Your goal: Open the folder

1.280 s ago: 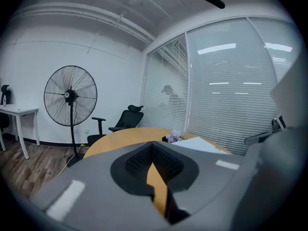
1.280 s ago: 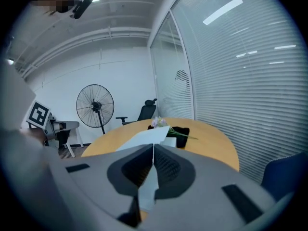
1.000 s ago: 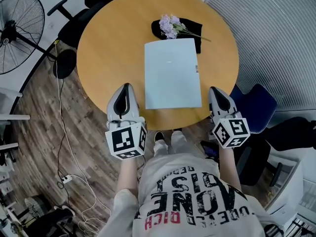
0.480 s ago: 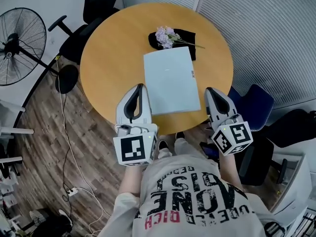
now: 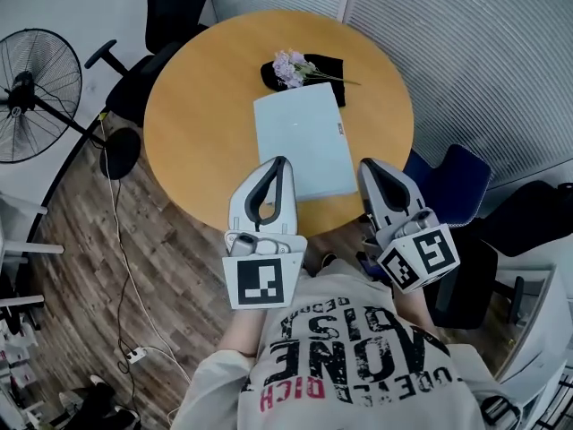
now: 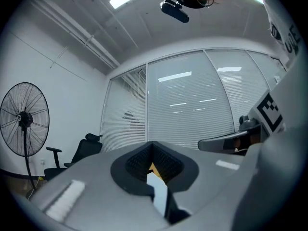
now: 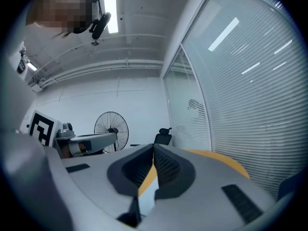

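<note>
Premises are an office meeting room: glass partitions (image 6: 192, 109) with blinds and a swivel chair (image 6: 86, 150) beyond the left gripper's (image 6: 153, 144) jaws, pedestal fan (image 6: 24, 119) to their left, round table (image 5: 197, 124) beneath.

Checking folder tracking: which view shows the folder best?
Head view: nearly the whole closed folder lies flat on the round table. Both gripper views catch only a pale sliver, likely it, low in frame.

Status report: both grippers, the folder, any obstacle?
Left gripper and right gripper shut, empty. Light blue flat folder closed on round wooden table. Purple flower sprig at its far edge.
</note>
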`<state>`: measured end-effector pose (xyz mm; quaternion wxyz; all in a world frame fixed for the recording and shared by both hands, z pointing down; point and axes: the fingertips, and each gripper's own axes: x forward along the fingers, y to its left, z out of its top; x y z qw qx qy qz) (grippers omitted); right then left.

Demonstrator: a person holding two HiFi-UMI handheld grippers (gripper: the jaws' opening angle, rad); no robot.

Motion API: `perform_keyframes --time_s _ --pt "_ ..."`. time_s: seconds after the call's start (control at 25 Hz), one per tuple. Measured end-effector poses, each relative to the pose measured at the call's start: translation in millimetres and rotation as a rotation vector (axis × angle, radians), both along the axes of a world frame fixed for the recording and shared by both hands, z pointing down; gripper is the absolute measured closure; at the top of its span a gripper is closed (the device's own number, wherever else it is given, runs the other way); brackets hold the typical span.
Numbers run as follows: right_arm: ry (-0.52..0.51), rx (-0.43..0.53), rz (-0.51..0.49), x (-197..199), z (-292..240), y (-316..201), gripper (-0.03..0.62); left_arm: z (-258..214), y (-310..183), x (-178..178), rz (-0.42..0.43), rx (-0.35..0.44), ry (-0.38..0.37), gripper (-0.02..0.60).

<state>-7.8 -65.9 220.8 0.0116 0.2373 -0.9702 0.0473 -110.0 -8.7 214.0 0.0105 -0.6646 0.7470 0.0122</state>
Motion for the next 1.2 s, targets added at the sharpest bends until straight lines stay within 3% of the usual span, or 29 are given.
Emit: perform_keyframes --time_s 0.76,1.04,1.2 --pt "-0.037 0.004 -0.110 30.0 -4.8 29.6 0.581 9.4 13.8 64.2 -0.007 -0.036 0.027 0.571" --pt "-0.019 0.016 -0.129 55.6 -3.8 23.3 0.582 10.6 5.2 93.8 -0.018 -0.050 -0.042 0.571" --pt "-0.019 0.022 -0.137 74.9 -2.6 18.2 0.582 11.9 -1.1 114.6 -0.023 -0.045 -0.027 0.571"
